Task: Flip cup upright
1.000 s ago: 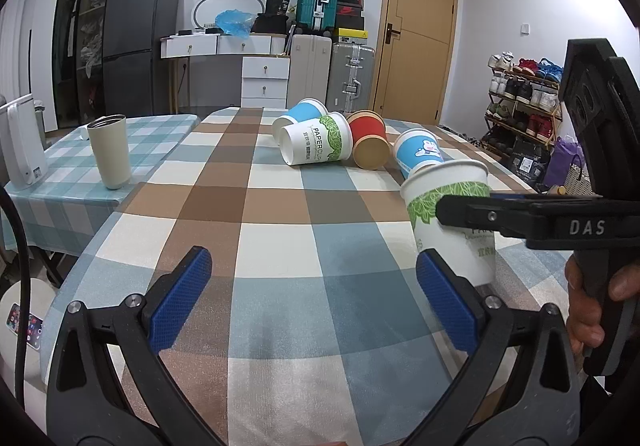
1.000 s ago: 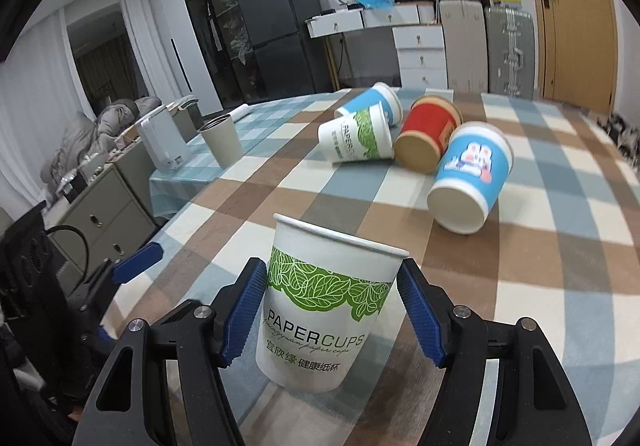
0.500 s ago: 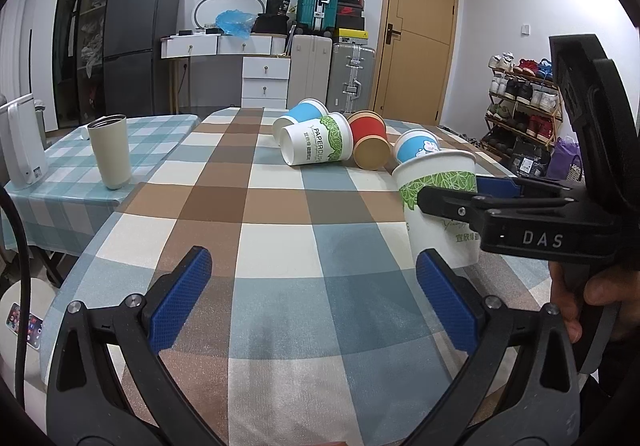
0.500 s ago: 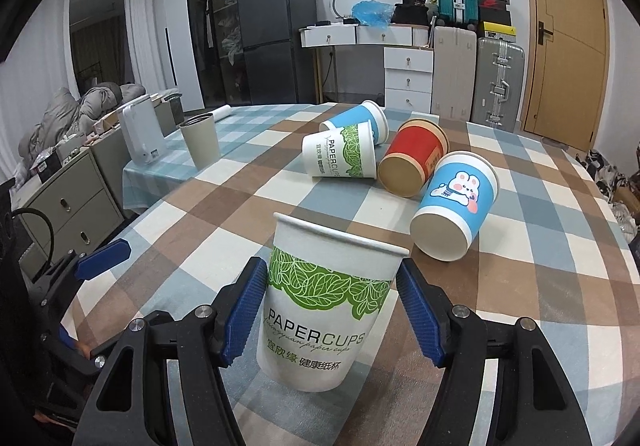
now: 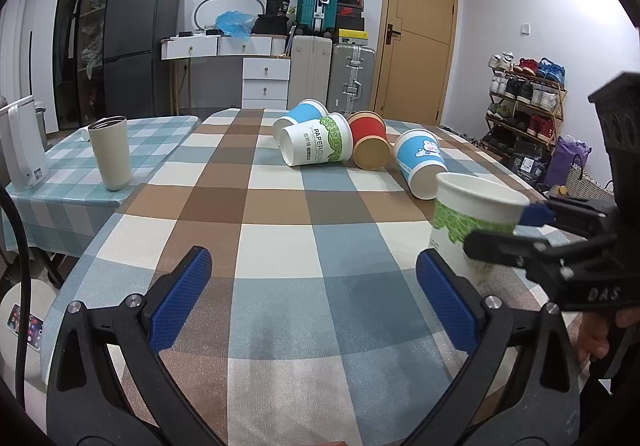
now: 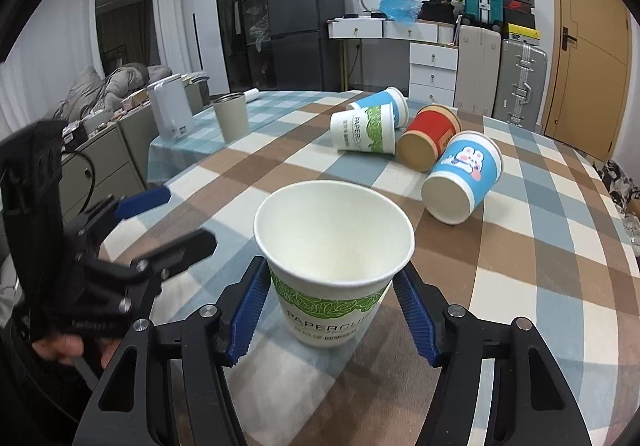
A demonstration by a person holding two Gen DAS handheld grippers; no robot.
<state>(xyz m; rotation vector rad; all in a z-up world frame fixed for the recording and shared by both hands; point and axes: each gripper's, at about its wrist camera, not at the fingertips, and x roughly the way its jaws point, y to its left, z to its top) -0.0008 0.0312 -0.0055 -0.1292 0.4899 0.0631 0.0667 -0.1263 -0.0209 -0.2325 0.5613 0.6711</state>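
Note:
My right gripper (image 6: 334, 312) is shut on a white paper cup with a green leaf band (image 6: 334, 266), mouth up, tilted slightly toward the camera, its base on or just above the checked tablecloth. The same cup (image 5: 472, 214) shows at the right in the left wrist view, held by the right gripper (image 5: 508, 228). My left gripper (image 5: 312, 298) is open and empty over the near table; it also shows at the left in the right wrist view (image 6: 168, 214).
Several cups lie on their sides further back: a blue bunny cup (image 6: 464, 176), a red cup (image 6: 430, 136), a leaf-print cup (image 6: 364, 128) and a blue cup (image 6: 380, 102). A beige tumbler (image 5: 110, 152) and a white appliance (image 5: 22, 142) stand at left.
My right gripper has moved right and toward the near edge with the cup and tipped it so its open mouth faces the camera more. The left gripper has not moved.

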